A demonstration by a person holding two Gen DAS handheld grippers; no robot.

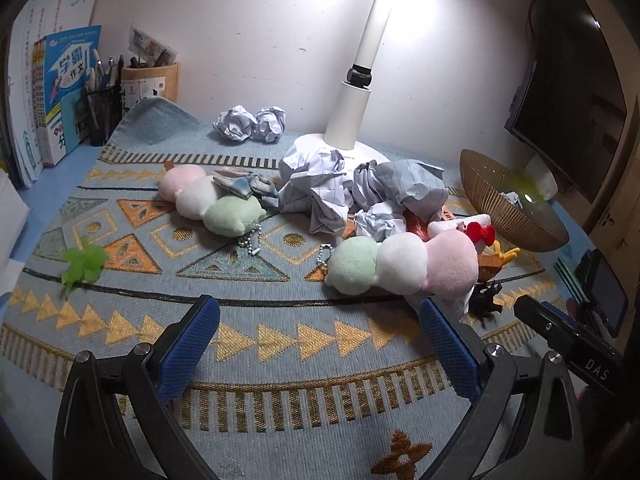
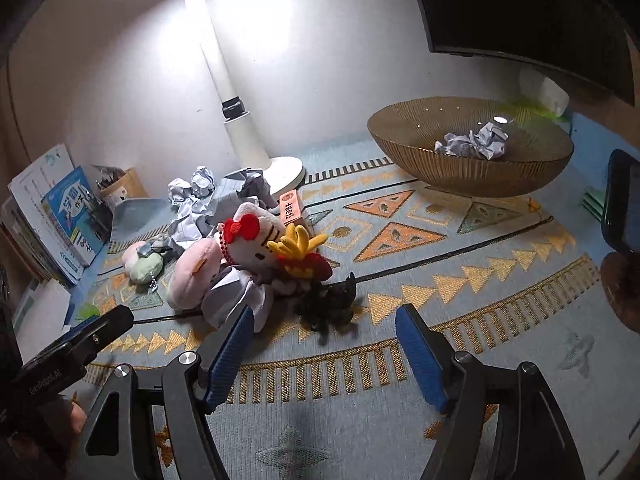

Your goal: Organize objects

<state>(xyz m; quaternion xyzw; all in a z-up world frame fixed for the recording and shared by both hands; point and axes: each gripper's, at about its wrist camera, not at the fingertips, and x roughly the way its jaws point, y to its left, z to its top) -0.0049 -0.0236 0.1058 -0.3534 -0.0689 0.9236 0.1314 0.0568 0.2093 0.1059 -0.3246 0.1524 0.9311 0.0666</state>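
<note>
Two three-ball dango plushes lie on the patterned mat (image 1: 304, 360): one at the left (image 1: 208, 204), one at the right (image 1: 404, 264). Crumpled paper balls (image 1: 320, 188) are piled by the lamp base, and two more (image 1: 250, 122) lie by the wall. A Hello Kitty plush (image 2: 260, 236), a fries toy (image 2: 298, 254) and a black figure (image 2: 332, 300) lie together. A gold bowl (image 2: 472, 172) holds crumpled paper (image 2: 476, 142). My left gripper (image 1: 320, 320) is open and empty just in front of the right dango plush. My right gripper (image 2: 324, 328) is open and empty, close in front of the black figure.
A white desk lamp (image 1: 356, 120) stands at the back. Books (image 1: 60, 92) and pen holders (image 1: 104, 112) stand at the far left. A small green toy (image 1: 82, 262) lies on the mat's left. An orange box (image 2: 291, 208) lies by the lamp base. A phone (image 2: 622, 208) stands at the right.
</note>
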